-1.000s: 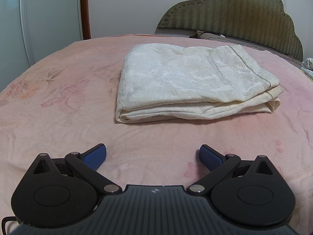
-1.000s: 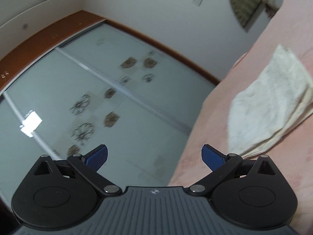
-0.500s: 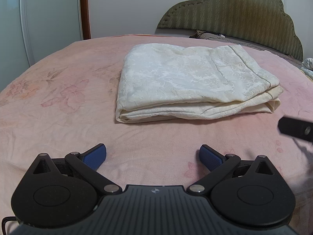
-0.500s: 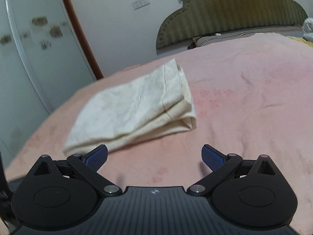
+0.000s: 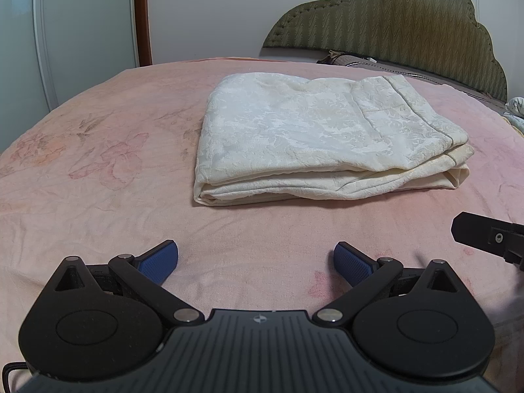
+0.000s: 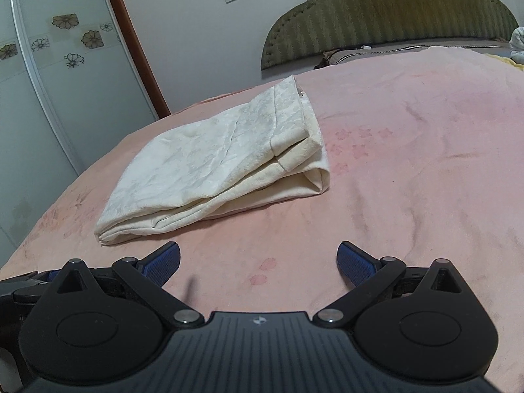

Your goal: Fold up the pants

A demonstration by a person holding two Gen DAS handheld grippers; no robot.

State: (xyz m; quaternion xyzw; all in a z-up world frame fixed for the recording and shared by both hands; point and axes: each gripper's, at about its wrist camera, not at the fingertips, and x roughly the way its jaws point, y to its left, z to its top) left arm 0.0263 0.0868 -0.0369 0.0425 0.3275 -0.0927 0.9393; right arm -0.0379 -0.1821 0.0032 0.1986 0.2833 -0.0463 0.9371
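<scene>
Left wrist view: the left gripper (image 5: 255, 258) has its blue fingers (image 5: 157, 260) wide apart, holding nothing. The folded cream pants (image 5: 314, 134) lie flat on the pink bed (image 5: 98, 180), ahead of it.

Right wrist view: the right gripper (image 6: 258, 258) is spread wide too, with nothing in it. The pants (image 6: 222, 160) lie ahead and to the left on the bed (image 6: 409, 180).

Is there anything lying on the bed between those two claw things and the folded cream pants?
Nothing visible. Only bare pink bedsheet lies between the open left gripper and the folded pants, and likewise between the open right gripper and the pants. Both grippers hold nothing.
</scene>
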